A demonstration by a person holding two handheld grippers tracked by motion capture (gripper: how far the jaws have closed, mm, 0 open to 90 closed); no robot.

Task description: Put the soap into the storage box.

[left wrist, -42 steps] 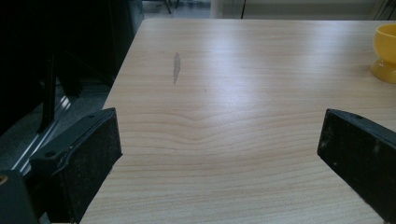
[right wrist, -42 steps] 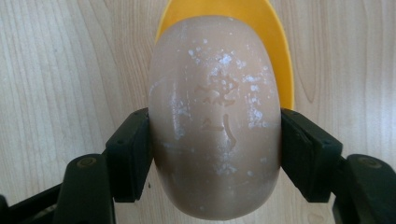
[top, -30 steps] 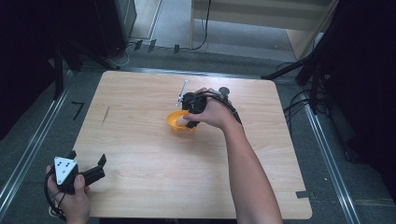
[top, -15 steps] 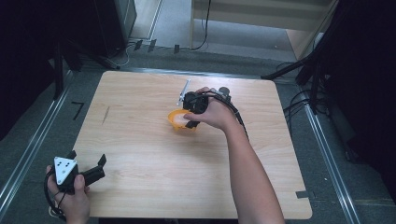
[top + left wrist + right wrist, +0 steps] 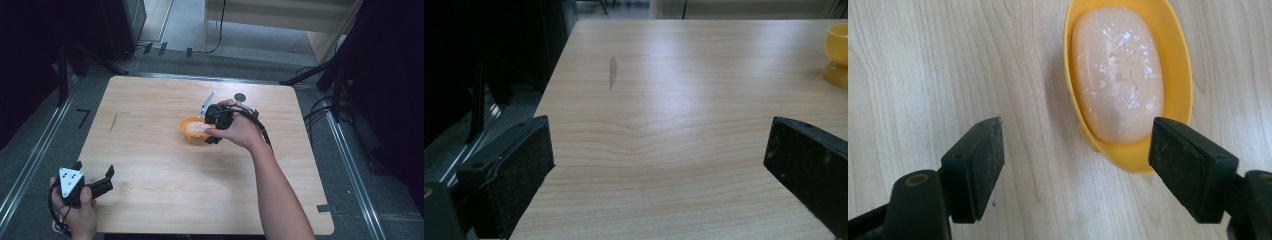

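Soap point(image 5: 1118, 75) sits flat in the yellow dish point(image 5: 1178, 55), near mid-surface point(image 5: 150, 150), slightly toward the far edge. Looks like the release step: placing the soap in the dish reads as done, the right hand is clearing off.

Right gripper point(image 5: 1075, 165) hangs above the dish's near end. Its jaws have just been opening, now roughly half spread, nothing between them, pads clear of soap and dish rim.

Left gripper point(image 5: 659, 170) is parked at the near left corner, jaws wide, holding nothing, bare wood between them.

Next move, my read: lift the right gripper straight off without clipping the dish rim. A small metal tool point(image 5: 207, 102) and a dark disc point(image 5: 240, 97) lie just beyond the dish; avoid sweeping them.
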